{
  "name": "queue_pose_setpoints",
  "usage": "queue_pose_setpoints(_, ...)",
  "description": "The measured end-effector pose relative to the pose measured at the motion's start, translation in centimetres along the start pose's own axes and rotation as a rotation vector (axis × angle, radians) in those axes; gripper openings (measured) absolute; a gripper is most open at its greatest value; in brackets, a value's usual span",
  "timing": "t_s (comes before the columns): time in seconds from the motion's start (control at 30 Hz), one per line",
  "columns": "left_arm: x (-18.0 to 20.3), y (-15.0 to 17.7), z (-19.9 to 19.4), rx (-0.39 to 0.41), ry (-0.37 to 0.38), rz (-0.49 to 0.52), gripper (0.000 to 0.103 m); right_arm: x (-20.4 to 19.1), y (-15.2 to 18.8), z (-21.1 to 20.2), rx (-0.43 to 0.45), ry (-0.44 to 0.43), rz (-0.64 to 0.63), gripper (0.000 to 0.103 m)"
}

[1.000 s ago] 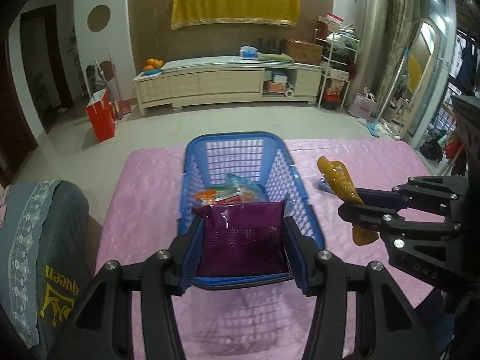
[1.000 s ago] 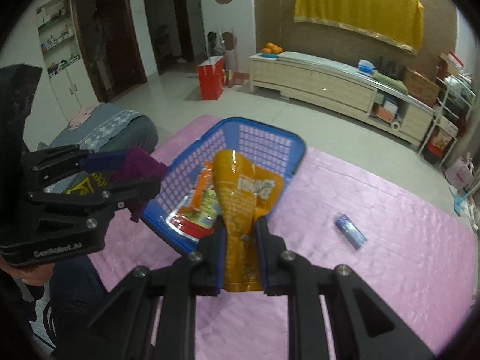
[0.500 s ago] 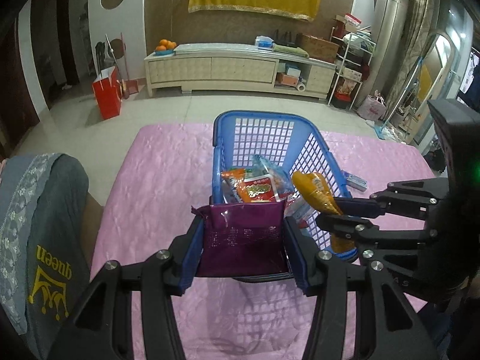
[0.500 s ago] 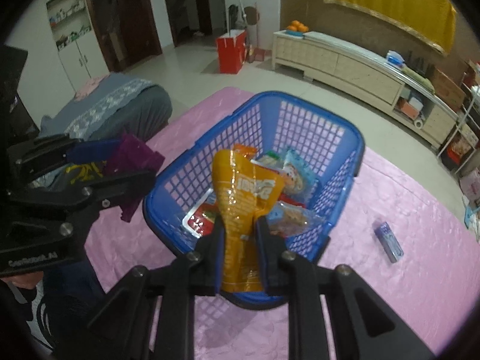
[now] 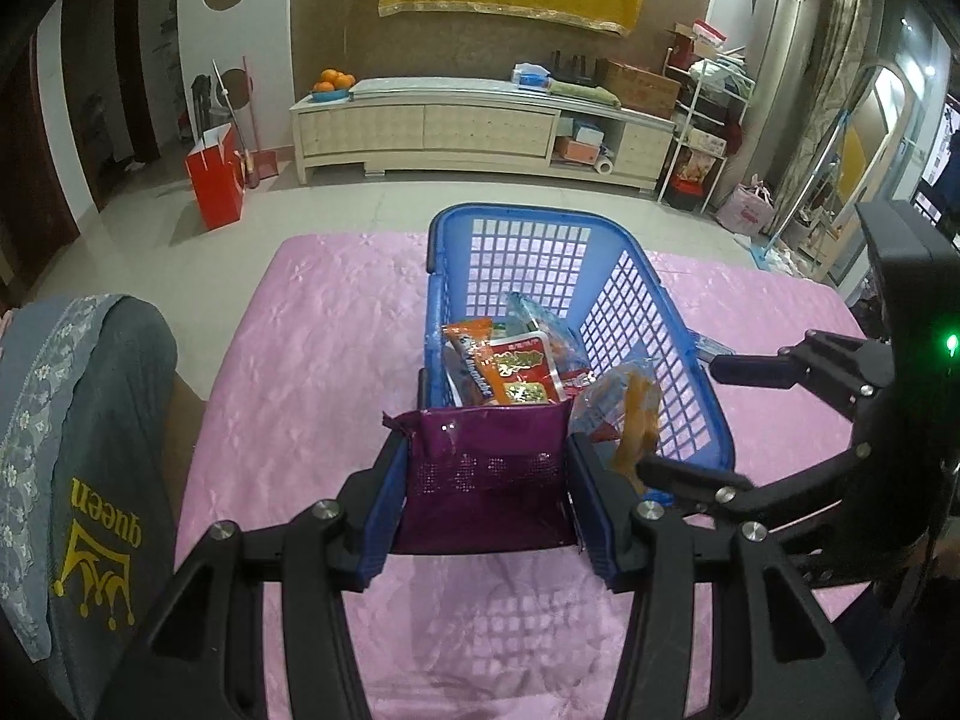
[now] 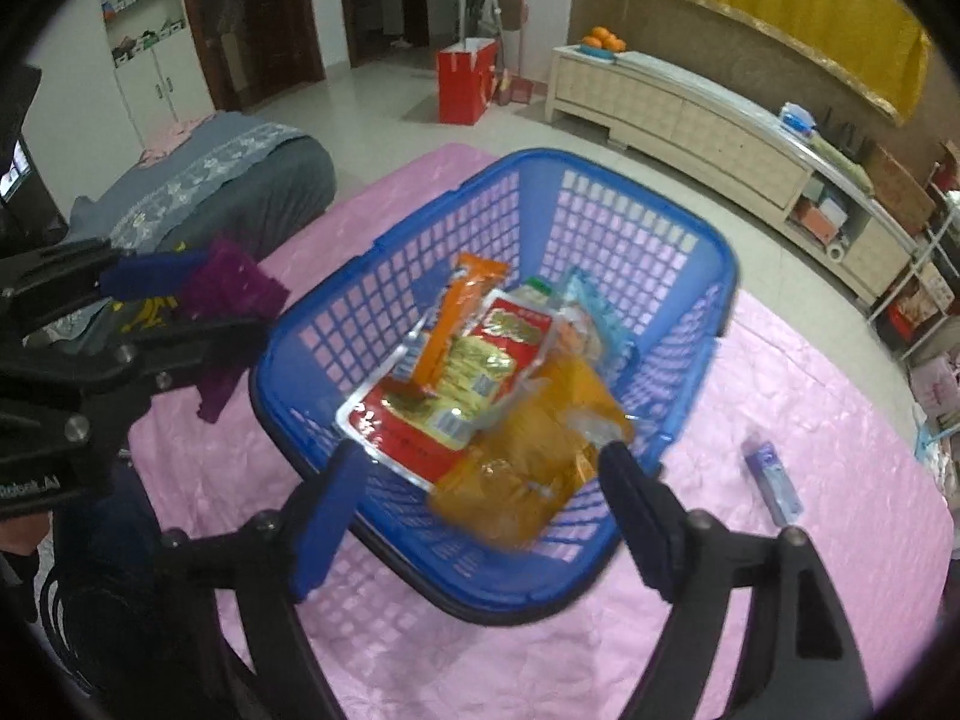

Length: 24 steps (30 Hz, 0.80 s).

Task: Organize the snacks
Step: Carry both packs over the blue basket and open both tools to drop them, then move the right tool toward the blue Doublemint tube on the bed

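A blue plastic basket (image 6: pixel 600 204) stands on the pink tablecloth and holds several snack packs, among them a red pack (image 6: pixel 462 372). An orange snack packet (image 6: pixel 528 456) lies blurred in the basket's near end, between my right gripper's spread fingers. My right gripper (image 6: pixel 480 498) is open and empty just above the basket's near rim. My left gripper (image 5: pixel 486 480) is shut on a purple snack packet (image 5: pixel 489 468) and holds it at the basket's (image 5: pixel 540 252) near end. The orange packet (image 5: pixel 630 414) shows there too, beside the right gripper (image 5: pixel 708 420).
A small purple-blue packet (image 6: pixel 771 483) lies on the tablecloth (image 6: pixel 840 450) right of the basket. A grey cushion (image 5: pixel 66 420) sits at the table's left edge. A cabinet (image 5: pixel 480 132) and a red bag (image 5: pixel 216 174) stand far behind.
My right gripper moved over the basket, opened and let go of the orange packet, which dropped into the basket. My left gripper still holds the purple packet.
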State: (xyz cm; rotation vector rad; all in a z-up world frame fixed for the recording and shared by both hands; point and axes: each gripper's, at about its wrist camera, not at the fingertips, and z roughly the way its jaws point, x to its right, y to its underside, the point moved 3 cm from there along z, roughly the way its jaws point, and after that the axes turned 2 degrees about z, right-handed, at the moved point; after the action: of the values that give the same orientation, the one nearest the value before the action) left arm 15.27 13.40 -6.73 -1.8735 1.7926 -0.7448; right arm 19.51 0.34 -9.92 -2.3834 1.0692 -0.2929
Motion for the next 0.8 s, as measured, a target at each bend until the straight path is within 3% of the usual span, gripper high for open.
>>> queue_pose_setpoints(0.47, 3.4, -0.7, 0.9, -0.007, 0.038, 0.073, 0.05, 4.7, 0.9, -3.0, 0.056, 0.089, 0.166, 0.088)
queue_pose_setpoints(0.8, 4.5, -1.5, 3.7, -0.05, 0.061, 0.099, 0.051, 6.7, 2.2, -2.0, 0.031, 0.078, 0.236, 0.088)
